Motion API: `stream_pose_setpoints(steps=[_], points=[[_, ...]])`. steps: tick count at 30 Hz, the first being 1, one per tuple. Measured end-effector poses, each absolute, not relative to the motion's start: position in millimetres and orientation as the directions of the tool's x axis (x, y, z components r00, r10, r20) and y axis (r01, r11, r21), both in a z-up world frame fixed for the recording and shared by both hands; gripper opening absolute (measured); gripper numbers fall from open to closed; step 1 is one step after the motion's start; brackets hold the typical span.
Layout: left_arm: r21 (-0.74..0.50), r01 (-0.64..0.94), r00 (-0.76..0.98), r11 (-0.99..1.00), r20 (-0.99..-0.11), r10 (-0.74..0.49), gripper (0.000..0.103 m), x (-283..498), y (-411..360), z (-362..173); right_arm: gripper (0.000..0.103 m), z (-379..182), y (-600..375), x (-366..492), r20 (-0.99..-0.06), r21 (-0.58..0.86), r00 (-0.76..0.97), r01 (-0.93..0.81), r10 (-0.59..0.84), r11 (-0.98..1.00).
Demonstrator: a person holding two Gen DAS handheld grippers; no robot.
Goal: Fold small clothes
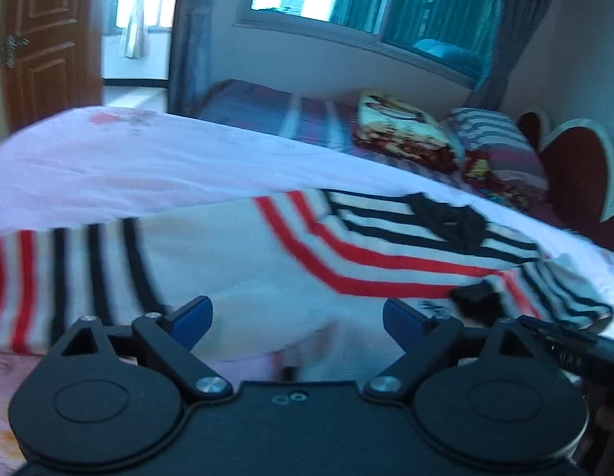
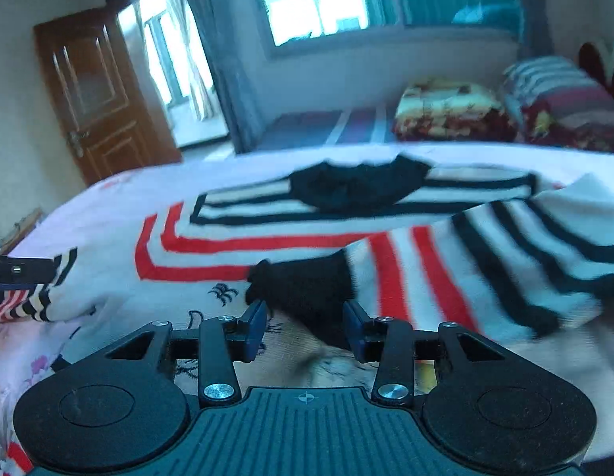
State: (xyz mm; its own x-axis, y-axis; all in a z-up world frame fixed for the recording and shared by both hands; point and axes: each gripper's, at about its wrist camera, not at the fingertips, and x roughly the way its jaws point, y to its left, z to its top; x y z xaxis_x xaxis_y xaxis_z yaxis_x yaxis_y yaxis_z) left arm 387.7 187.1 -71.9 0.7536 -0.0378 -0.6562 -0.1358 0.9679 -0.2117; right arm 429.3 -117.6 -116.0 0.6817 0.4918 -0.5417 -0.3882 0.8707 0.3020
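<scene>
1. A white knitted sweater with red and black stripes and black cuffs (image 2: 267, 250) lies spread on the pale pink floral bedsheet (image 1: 128, 158) of the near bed, neckline towards the far edge. Its right sleeve is already laid across the body, the black ribbed cuff (image 2: 307, 289) resting on the chest near the printed black figures.

2. The right gripper (image 2: 305, 327) hovers just before that cuff with its blue pads (image 2: 255, 325) part-way apart. Nothing is pinched between them (the cuff sits beyond the tips, not in the gap), so I read this as a sleeve let go.

3. The left gripper (image 1: 297, 317) stands wide, its blue fingertips (image 1: 193, 315) spread over plain white knit near the hem, gripping nothing. In the right wrist view it shows at the left edge, beside the striped left sleeve (image 2: 37, 293).

4. My judgement: the sleeve-folding step is in hand, with one sleeve in and the other still lying out to the side.

5. The next move likely calls for the left gripper to close on the left sleeve near its cuff, lift it enough to clear the knit, and lay it across the chest. Both views are motion-blurred, so finer wrinkles cannot be told.
</scene>
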Motion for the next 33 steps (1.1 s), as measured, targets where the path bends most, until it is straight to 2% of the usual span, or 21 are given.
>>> stream_pose_setpoints(steps=[2, 4, 6, 9, 12, 14, 16, 18, 24, 29, 33], points=[[-0.275, -0.086, 0.751, 0.958, -0.65, -0.119, 0.086, 396.2, 171.0, -74.6, 0.041, -113.2, -138.2, 420.4, -0.535, 0.349, 0.694, -0.337, 0.482, 0.874], [-0.358, -0.025, 0.728, 0.933, -0.647, -0.228, 0.065, 411.5, 147.6, -81.3, 0.041, -109.2, -150.9, 408.4, -0.527, 0.38, 0.72, -0.275, 0.451, 0.883], [-0.446, 0.023, 0.693, 0.895, -0.638, -0.336, 0.054, 427.2, 122.0, -90.1, 0.041, -102.5, -167.2, 402.5, -0.525, 0.397, 0.74, -0.222, 0.419, 0.89], [-0.521, 0.042, 0.651, 0.853, -0.633, -0.419, 0.053, 450.7, 85.6, -104.1, 0.041, -93.7, -200.2, 388.9, -0.521, 0.423, 0.761, -0.164, 0.387, 0.891], [-0.542, 0.009, 0.631, 0.84, -0.649, -0.425, 0.055, 474.7, 63.4, -117.7, 0.041, -84.9, -233.2, 377.0, -0.521, 0.429, 0.778, -0.118, 0.352, 0.896], [-0.535, -0.017, 0.624, 0.845, -0.666, -0.409, 0.049, 487.1, 59.1, -129.2, 0.041, -84.9, -253.3, 373.8, -0.52, 0.468, 0.782, -0.076, 0.343, 0.881], [-0.491, -0.021, 0.616, 0.871, -0.693, -0.375, 0.006, 497.2, 54.1, -135.4, 0.041, -88.4, -273.8, 375.2, -0.517, 0.535, 0.786, -0.014, 0.34, 0.845], [-0.487, -0.017, 0.632, 0.873, -0.682, -0.368, 0.006, 497.8, 60.9, -131.2, 0.042, -94.0, -297.0, 376.5, -0.507, 0.617, 0.787, 0.046, 0.352, 0.786], [-0.335, 0.02, 0.712, 0.942, -0.657, -0.249, 0.006, 490.1, 84.4, -105.4, 0.042, -120.8, -329.1, 397.4, -0.426, 0.835, 0.766, 0.129, 0.481, 0.535], [-0.316, 0.001, 0.69, 0.949, -0.686, -0.23, 0.006, 488.8, 102.4, -112.5, 0.041, -133.2, -331.0, 411.8, -0.402, 0.876, 0.764, 0.16, 0.504, 0.455], [-0.312, -0.001, 0.694, 0.95, -0.685, -0.224, 0.006, 476.1, 101.6, -118.4, 0.041, -136.4, -332.8, 419.5, -0.425, 0.867, 0.771, 0.196, 0.474, 0.457]])
